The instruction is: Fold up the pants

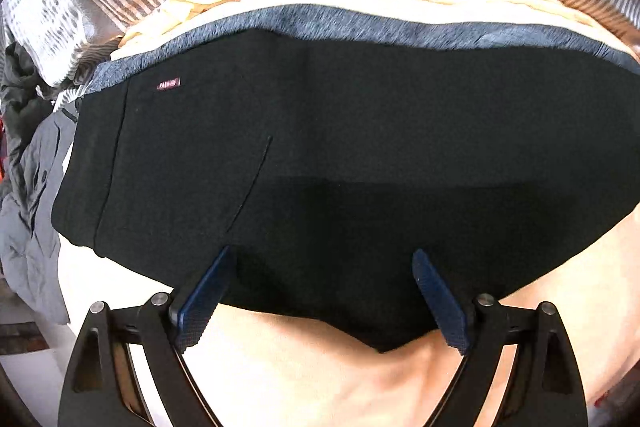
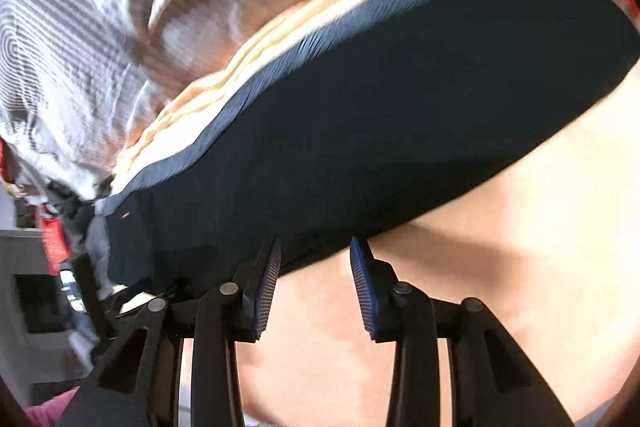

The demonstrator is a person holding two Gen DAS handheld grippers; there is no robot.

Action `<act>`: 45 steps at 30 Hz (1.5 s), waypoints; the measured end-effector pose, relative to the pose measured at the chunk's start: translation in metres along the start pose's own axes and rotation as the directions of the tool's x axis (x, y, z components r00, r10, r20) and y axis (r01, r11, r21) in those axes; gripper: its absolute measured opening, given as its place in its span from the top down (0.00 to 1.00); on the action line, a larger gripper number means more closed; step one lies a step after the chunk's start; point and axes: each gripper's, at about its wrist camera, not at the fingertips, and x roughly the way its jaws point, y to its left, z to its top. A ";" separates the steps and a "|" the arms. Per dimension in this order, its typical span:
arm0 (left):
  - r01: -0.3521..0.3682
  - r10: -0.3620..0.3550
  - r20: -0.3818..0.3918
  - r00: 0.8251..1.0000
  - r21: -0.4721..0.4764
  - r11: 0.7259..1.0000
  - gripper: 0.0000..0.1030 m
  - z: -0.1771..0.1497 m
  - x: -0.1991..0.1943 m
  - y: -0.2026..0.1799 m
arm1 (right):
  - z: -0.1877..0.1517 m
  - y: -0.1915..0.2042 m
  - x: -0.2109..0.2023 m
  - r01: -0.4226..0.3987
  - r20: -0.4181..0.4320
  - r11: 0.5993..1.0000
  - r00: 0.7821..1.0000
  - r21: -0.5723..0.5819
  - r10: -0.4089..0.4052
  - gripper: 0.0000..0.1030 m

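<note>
Black pants [image 1: 340, 147] flat on the peach sheet [image 1: 320, 367].
We see them folded lengthwise, a small label near the waist; left gripper [image 1: 322, 291] spread wide at their near edge, right gripper [image 2: 316, 263] narrower, apparently empty through blur.

Black pants [image 1: 340, 155] flat, folded lengthwise
</note>
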 end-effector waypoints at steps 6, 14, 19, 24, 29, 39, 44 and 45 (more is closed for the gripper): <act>0.068 -0.069 0.043 0.997 0.028 0.997 0.11 0.016 -0.030 -0.048 | 0.051 -0.063 -0.033 0.108 0.093 0.989 0.989 0.106 -0.118 0.61; 0.151 -0.157 0.058 0.986 0.098 0.984 0.11 0.043 -0.041 -0.145 | 0.105 -0.150 -0.051 0.221 0.129 0.961 0.961 0.167 -0.243 0.61; 0.166 -0.173 0.063 0.983 0.107 0.980 0.11 0.059 -0.044 -0.179 | 0.099 -0.204 -0.083 0.005 0.201 0.950 0.977 0.312 -0.071 0.60; 0.185 -0.188 0.063 0.980 0.055 0.981 0.11 0.087 -0.042 -0.199 | 0.078 -0.218 -0.075 -0.163 0.178 0.927 0.978 0.339 0.107 0.53; 0.140 -0.147 0.078 0.986 0.086 0.986 0.11 0.097 -0.042 -0.236 | 0.110 -0.183 -0.057 -0.196 0.196 0.960 0.968 0.201 0.157 0.53; 0.122 -0.125 0.056 0.991 0.056 0.991 0.09 0.089 -0.020 -0.247 | 0.191 -0.204 -0.037 -0.061 0.271 0.975 0.962 0.213 0.001 0.57; 0.119 -0.121 0.042 0.992 0.043 0.992 0.06 0.088 -0.013 -0.240 | 0.148 -0.225 -0.072 -0.242 0.285 0.941 0.943 0.237 0.171 0.52; 0.116 -0.118 0.043 0.992 0.045 0.992 0.06 0.087 -0.010 -0.238 | 0.135 -0.227 -0.072 -0.277 0.272 0.930 0.939 0.242 0.209 0.49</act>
